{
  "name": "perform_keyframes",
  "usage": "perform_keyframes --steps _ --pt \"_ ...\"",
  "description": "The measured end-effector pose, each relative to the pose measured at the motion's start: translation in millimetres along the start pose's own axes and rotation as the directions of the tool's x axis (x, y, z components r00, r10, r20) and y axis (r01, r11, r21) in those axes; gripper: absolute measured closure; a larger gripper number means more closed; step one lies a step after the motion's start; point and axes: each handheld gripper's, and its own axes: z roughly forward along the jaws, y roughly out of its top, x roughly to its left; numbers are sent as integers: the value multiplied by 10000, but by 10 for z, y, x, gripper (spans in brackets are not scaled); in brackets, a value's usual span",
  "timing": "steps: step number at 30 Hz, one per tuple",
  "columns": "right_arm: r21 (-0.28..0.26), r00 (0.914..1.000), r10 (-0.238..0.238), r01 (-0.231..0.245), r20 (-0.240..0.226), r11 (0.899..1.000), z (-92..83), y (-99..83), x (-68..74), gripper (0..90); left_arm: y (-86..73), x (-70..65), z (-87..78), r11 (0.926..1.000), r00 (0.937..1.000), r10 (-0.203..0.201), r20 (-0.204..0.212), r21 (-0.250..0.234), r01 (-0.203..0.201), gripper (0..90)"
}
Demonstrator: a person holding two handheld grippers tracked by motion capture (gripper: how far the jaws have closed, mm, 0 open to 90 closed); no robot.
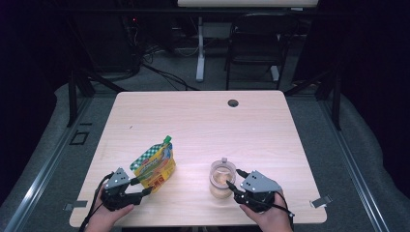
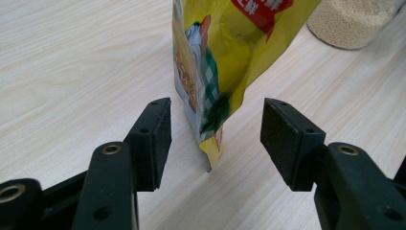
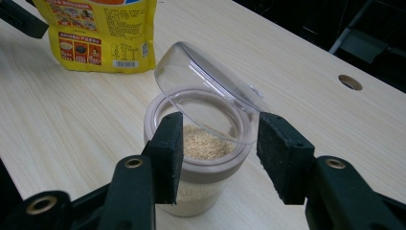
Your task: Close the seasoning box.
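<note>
The right gripper [image 3: 218, 153], jaws spread, is being lowered around the jar [image 1: 222, 180]; it should be centred below the hinged lid [image 3: 206, 91]. The pouch [image 2: 225, 57] is being straddled, ungripped, by the released left gripper [image 2: 215, 143].

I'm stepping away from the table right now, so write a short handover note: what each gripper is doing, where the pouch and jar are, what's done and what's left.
Left gripper: open, jaws either side of the lower corner of the yellow pouch, not pressing it.
Right gripper: open at the rim of the jar; whether a pad touches it is unclear.
Pouch stands upright at front left of the table; jar at front right.
Done: the jar's clear lid is flipped up; the jar is nearly full of fine grains.
Left: probably grip both; neither is held yet.
</note>
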Motion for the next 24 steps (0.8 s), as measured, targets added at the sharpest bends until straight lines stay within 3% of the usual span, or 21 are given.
perform_keyframes --steps 9,24 --pt "50 9997 242 -242 -75 9997 18 -153 56 516 0 3 -2 10000 10000 47 -6 48 -47 446" --pt "-108 9908 1297 -1302 -376 9914 -24 -296 -12 486 -5 5 1 10000 10000 7 -40 43 -7 446"
